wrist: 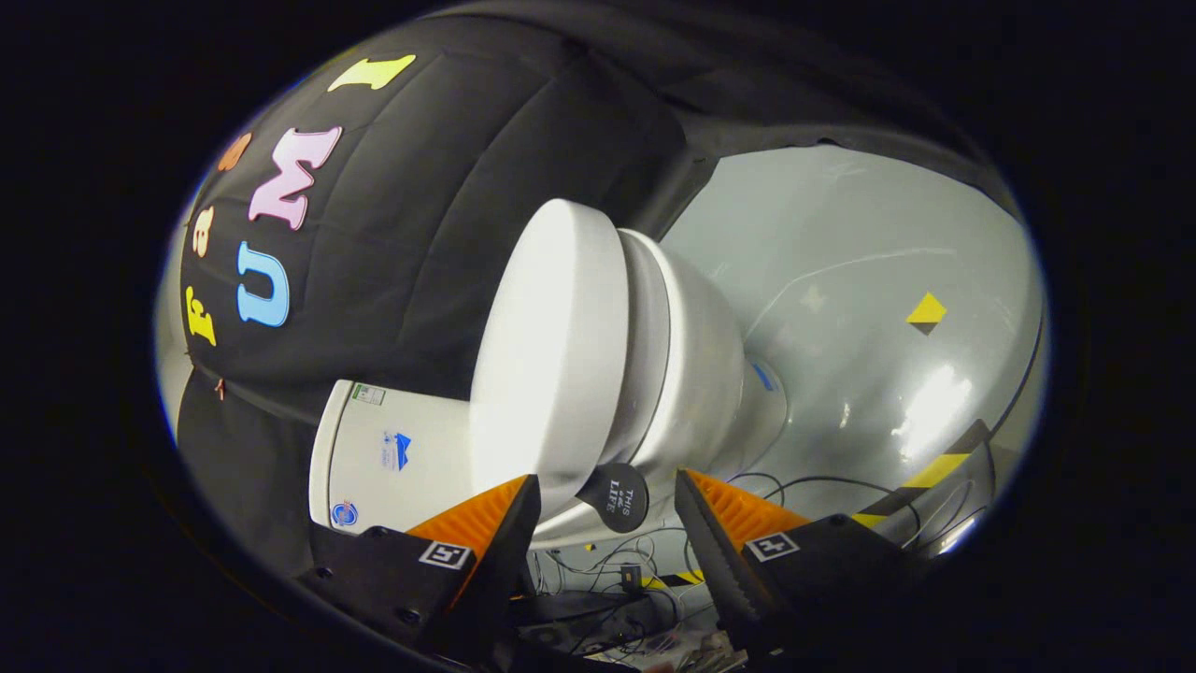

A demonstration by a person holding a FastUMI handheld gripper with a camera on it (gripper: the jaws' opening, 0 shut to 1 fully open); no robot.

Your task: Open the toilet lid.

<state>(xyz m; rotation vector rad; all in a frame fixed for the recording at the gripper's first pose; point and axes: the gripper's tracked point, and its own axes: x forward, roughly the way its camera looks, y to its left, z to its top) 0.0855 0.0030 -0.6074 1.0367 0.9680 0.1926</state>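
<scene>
Grey, glossy flooring (869, 374) with yellow-and-black hazard tape runs off toward three o'clock, and black cloth walls the booth from nine o'clock round to twelve. The camera is rolled well over, so the white ceramic toilet (691, 374) looks tipped on its side.

Its smooth white plastic lid (551, 355) lies flat against the seat, with only a thin seam between them, so as far as I can judge the lid is not yet raised and the whole lift remains to be done. With the lid down, nothing of the bowl's inside can be seen. The white cistern (392, 458) with small stickers sits at about eight o'clock from the lid.

A small round black tab with white lettering (617, 497) sticks out from the lid's front edge, probably the pull for lifting it. It sits just ahead of the gripper (607, 491), roughly in the gap between the two fingers, which are spread wide and touch nothing. The near finger (486, 523) overlaps the lid's rim in view; whether it touches, I cannot tell.

Loose cables (607, 570) trail on the floor at six o'clock, beyond the fingers.

My guess is that the approach is nearly finished, and closing on the tab comes next.
</scene>
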